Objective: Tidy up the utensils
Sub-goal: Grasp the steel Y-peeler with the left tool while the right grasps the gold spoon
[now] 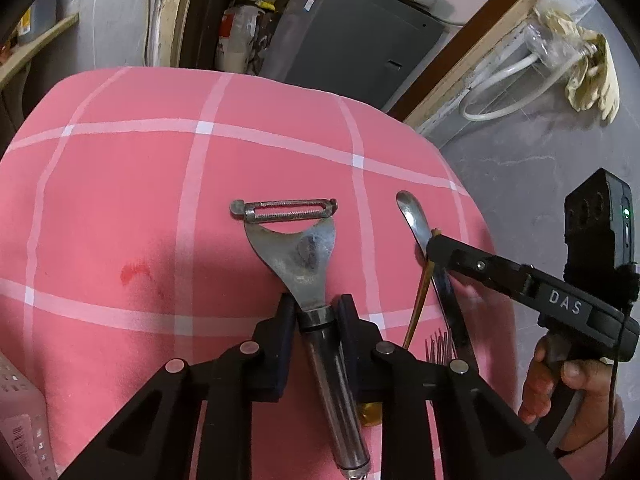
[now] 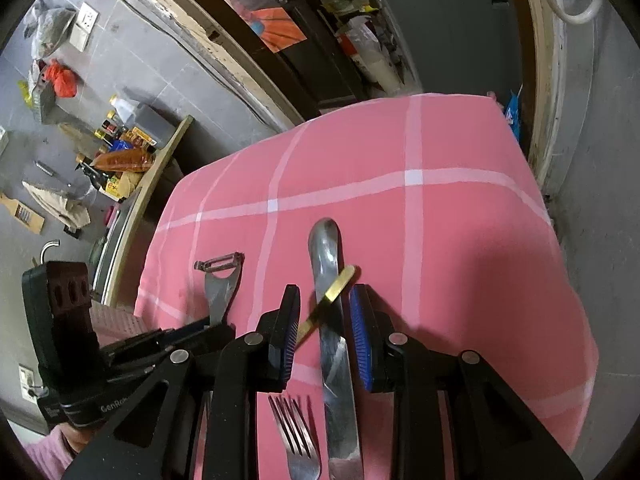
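Observation:
A steel Y-shaped peeler (image 1: 296, 256) lies on the pink checked cloth (image 1: 120, 200). My left gripper (image 1: 316, 304) is shut on the peeler's neck, at the collar above the handle. To its right, a table knife (image 2: 330, 344) lies lengthwise between the fingers of my right gripper (image 2: 326, 292). Slivers of cloth show on both sides of the blade, so the blue pads (image 2: 362, 332) do not press on it. A thin gold handle (image 2: 340, 282) crosses the knife at a slant and runs under the left finger. A fork (image 2: 296, 432) lies beside the knife, tines pointing away.
A white perforated basket (image 1: 20, 420) stands at the cloth's near left corner. A person's hand (image 1: 568, 392) holds the right gripper's handle off the table's right edge. Beyond the table are a grey cabinet (image 1: 352, 40), a door frame and a cluttered wall shelf (image 2: 120, 160).

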Motion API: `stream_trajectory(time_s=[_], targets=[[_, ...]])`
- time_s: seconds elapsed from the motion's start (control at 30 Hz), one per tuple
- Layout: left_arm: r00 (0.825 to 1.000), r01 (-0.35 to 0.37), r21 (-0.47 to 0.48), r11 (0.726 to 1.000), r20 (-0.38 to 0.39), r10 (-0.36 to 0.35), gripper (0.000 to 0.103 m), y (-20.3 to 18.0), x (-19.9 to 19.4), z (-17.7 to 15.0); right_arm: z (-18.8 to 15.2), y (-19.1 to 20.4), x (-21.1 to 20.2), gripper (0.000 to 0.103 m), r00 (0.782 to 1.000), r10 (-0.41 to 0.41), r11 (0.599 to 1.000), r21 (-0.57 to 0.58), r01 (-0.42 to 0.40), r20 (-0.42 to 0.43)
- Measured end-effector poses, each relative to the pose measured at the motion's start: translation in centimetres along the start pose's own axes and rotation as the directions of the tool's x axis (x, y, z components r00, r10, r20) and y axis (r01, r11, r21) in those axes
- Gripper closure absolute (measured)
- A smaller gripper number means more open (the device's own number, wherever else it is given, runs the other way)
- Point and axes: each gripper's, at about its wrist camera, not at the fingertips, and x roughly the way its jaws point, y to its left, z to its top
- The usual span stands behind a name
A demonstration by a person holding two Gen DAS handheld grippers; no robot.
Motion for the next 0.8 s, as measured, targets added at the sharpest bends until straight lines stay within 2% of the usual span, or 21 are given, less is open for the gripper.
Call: stream_trajectory(time_s=[0.13,0.2,0.37,0.57,0.8], targets=[[1.0,0.004,-0.005,1.0,-0.02,-0.004,0.083,0.0,0.1,0.1,0.5,0.2,0.6,0.08,1.0,-0.014,1.0,0.015,0.015,-0.009],[0.999,0.005,-0.007,1.0,-0.034,-0.005,0.083,0.0,0.2,0.2,0.7,0.4,0.9,0.091,0.999,-0.04,0.999,0.028,0.041,-0.014],[0.999,0.016,-0.029,0.999,-0.052,-0.018,0.084,0.4,0.2,0.7,0.1,0.0,0.3,0.095,0.999,-0.031,0.997,0.068,0.029,0.015],[0.998,0.044,-0.02,0.999,-0.038,-0.044,0.084,0.6,-0.8,-1.3,-1.3,-0.9,-1.8,0.098,0.997,0.028,0.993,0.114,-0.037,0.078],[0.998,0.062,0.001,0.998,0.02,-0.062,0.085,0.5,-3.0,-3.8,-3.8,-1.1,-5.4,0.1,0.974,0.119,0.974,0.166,-0.152,0.193]])
